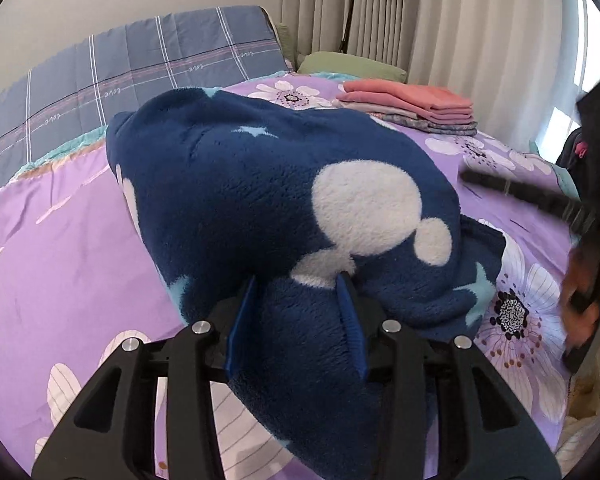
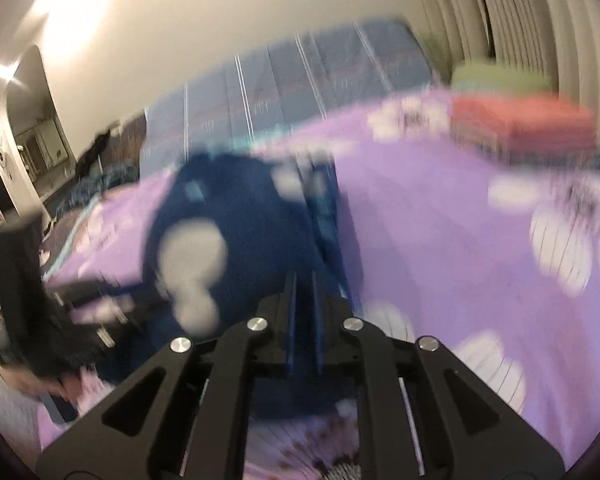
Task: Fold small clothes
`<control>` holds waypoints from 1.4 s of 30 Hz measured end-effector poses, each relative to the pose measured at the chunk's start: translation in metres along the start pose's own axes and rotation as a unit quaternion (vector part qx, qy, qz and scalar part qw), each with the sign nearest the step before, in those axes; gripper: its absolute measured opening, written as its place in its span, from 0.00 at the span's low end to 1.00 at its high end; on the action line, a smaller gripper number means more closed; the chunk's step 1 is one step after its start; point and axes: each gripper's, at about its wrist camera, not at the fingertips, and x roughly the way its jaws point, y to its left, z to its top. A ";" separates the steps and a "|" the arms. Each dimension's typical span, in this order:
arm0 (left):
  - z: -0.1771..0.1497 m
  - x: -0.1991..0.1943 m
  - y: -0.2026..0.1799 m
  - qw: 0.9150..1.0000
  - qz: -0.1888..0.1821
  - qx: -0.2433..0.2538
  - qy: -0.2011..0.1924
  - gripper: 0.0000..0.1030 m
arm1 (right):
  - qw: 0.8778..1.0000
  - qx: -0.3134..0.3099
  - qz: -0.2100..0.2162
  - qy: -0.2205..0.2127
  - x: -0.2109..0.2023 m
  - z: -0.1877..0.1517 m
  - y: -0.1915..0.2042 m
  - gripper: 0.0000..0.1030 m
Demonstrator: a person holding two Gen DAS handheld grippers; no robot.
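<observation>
A dark blue fleece garment with white blobs and pale stars lies bunched on the purple flowered bedspread. My left gripper is shut on a thick fold of its near edge, and fleece fills the gap between the blue pads. In the blurred right wrist view the same garment lies ahead and left. My right gripper has its blue pads nearly together with a thin strip of blue fabric between them. The right gripper also shows as a dark blurred shape in the left wrist view.
A stack of folded clothes, pink on top, sits at the far right of the bed; it also shows in the right wrist view. A blue plaid quilt and green pillow lie at the head. Curtains hang behind.
</observation>
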 end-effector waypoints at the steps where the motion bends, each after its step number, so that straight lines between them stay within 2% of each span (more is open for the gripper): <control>1: 0.000 0.001 -0.001 1.000 0.003 0.002 0.000 0.41 | 1.000 -0.013 0.011 -0.009 -0.003 0.010 0.007 0.09; 3: 0.002 0.001 -0.004 1.000 0.010 0.006 0.002 0.41 | 0.998 -0.040 0.048 -0.017 -0.003 0.026 0.024 0.10; 4: 0.002 0.002 -0.006 1.000 0.012 0.006 0.002 0.41 | 0.997 -0.051 0.057 -0.016 0.001 0.030 0.031 0.18; 5: 0.003 0.002 -0.007 1.000 0.013 0.006 0.001 0.41 | 0.997 -0.058 0.056 -0.012 0.006 0.032 0.036 0.27; 6: 0.002 0.002 -0.007 1.000 0.013 0.004 -0.001 0.41 | 0.997 -0.070 0.040 0.008 0.021 0.031 0.041 0.31; 7: 0.001 0.001 -0.007 1.000 0.011 0.002 -0.003 0.41 | 0.996 -0.080 0.018 0.047 0.040 0.026 0.041 0.36; 8: 0.000 0.000 -0.008 1.000 0.006 0.002 -0.004 0.41 | 0.991 -0.089 -0.003 0.099 0.067 0.015 0.040 0.36; 10: 0.000 0.001 -0.010 1.000 0.013 0.008 -0.012 0.42 | 0.988 -0.128 -0.027 0.087 0.088 0.000 0.038 0.36; 12: 0.005 -0.004 -0.011 1.000 0.016 0.011 -0.015 0.41 | 0.989 -0.111 -0.029 0.092 0.083 0.004 0.037 0.37; 14: 0.014 -0.015 -0.009 1.000 0.000 0.012 -0.025 0.41 | 0.990 -0.102 -0.028 0.094 0.081 0.006 0.036 0.37; 16: 0.033 -0.028 -0.001 0.998 -0.008 0.014 -0.055 0.39 | 0.989 -0.112 -0.026 0.088 0.082 0.004 0.034 0.37; 19: 0.066 -0.027 0.017 0.997 0.014 0.014 -0.080 0.38 | 0.991 -0.107 -0.018 0.081 0.079 0.001 0.034 0.38; 22: 0.092 0.018 0.046 0.998 0.046 -0.006 -0.051 0.38 | 0.991 -0.110 -0.021 0.076 0.078 -0.001 0.036 0.38; 24: 0.085 0.080 0.076 0.996 0.082 -0.018 0.012 0.39 | 0.991 -0.112 -0.022 0.075 0.077 -0.003 0.037 0.38; 25: 0.076 0.103 0.089 0.996 0.073 -0.034 0.026 0.39 | 0.991 -0.111 -0.018 0.075 0.077 -0.002 0.037 0.38; 27: 0.073 0.106 0.101 0.996 0.044 -0.082 0.005 0.38 | 0.990 -0.114 -0.017 0.076 0.080 0.000 0.040 0.38; 30: 0.075 0.101 0.091 0.996 0.073 -0.054 0.008 0.38 | 0.990 -0.115 -0.017 0.079 0.081 0.000 0.040 0.38; 34: 0.087 0.082 0.085 0.997 0.061 -0.048 0.007 0.38 | 0.989 -0.129 -0.006 0.074 0.079 -0.001 0.039 0.38; 37: 0.100 0.065 0.094 0.997 0.050 -0.063 -0.017 0.39 | 0.990 -0.122 -0.003 0.072 0.077 -0.002 0.036 0.38; 40: 0.111 0.072 0.112 0.994 0.067 -0.078 -0.023 0.36 | 0.990 -0.122 -0.003 0.072 0.077 -0.002 0.036 0.38; 41: 0.111 0.082 0.115 0.993 0.095 -0.070 -0.013 0.36 | 0.990 -0.122 -0.004 0.072 0.078 -0.002 0.037 0.38; 42: 0.108 0.102 0.117 0.990 0.132 -0.043 0.010 0.44 | 0.990 -0.123 -0.005 0.071 0.078 -0.003 0.037 0.38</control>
